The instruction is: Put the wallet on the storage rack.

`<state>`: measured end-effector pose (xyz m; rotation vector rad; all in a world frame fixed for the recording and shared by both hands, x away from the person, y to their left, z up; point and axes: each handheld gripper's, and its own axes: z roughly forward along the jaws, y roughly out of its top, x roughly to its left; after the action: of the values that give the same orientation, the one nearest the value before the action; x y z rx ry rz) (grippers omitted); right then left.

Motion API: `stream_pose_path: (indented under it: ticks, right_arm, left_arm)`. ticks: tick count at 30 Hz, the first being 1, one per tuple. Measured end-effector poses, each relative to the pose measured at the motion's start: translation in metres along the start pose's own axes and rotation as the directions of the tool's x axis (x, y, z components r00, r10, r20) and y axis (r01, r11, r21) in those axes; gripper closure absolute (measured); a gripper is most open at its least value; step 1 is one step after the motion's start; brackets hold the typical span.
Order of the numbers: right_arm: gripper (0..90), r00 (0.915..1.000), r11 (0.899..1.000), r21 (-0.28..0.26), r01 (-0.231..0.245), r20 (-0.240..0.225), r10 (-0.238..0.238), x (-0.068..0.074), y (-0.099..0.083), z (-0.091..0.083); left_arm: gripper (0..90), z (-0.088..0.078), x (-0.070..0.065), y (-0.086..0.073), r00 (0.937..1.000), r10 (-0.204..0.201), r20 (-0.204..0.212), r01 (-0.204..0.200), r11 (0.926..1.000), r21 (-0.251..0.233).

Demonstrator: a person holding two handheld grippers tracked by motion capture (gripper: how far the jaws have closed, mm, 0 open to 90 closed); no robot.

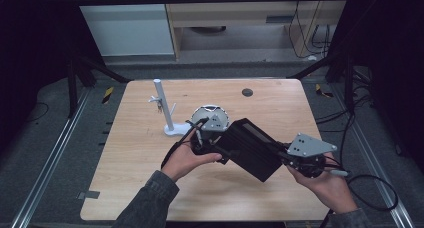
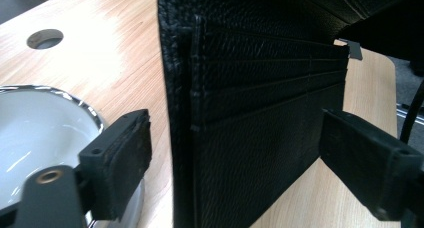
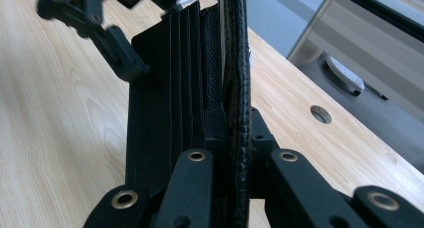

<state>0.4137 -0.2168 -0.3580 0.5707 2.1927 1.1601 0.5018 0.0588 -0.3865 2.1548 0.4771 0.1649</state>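
Wooden table: right fingers clamp wallet; left fingers wide, not touching.

Black bumpy leather wallet with stitched card slots. Light brown wooden table with wavy grain lines. Shiny white round bowl with silver rim. White plastic stand. Black gripper pads.

Wooden table (dark grey floor)
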Motion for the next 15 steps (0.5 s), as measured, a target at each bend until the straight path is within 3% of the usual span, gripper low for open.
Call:
stream_pose_path:
  ticks: [3,7,15]
  right_arm:
    - [84.8,1.0000,1.000,-0.011,0.005,-0.006,-0.005,0.000,0.000,0.001]
    - [84.8,0.9999,1.000,-0.018,0.007,-0.013,-0.007,0.002,-0.004,0.003]
    - [84.2,0.9996,1.000,-0.007,-0.005,-0.029,0.004,0.006,-0.027,0.013]
  left_arm:
    - [19.5,0.005,0.004,0.000,0.9999,0.000,0.016,0.000,0.9996,0.028]
    - [39.4,0.007,0.007,0.000,0.9978,0.002,0.066,-0.006,0.9983,0.058]
    - [73.2,-0.004,0.003,0.003,0.9959,-0.021,0.089,0.014,0.9969,0.078]
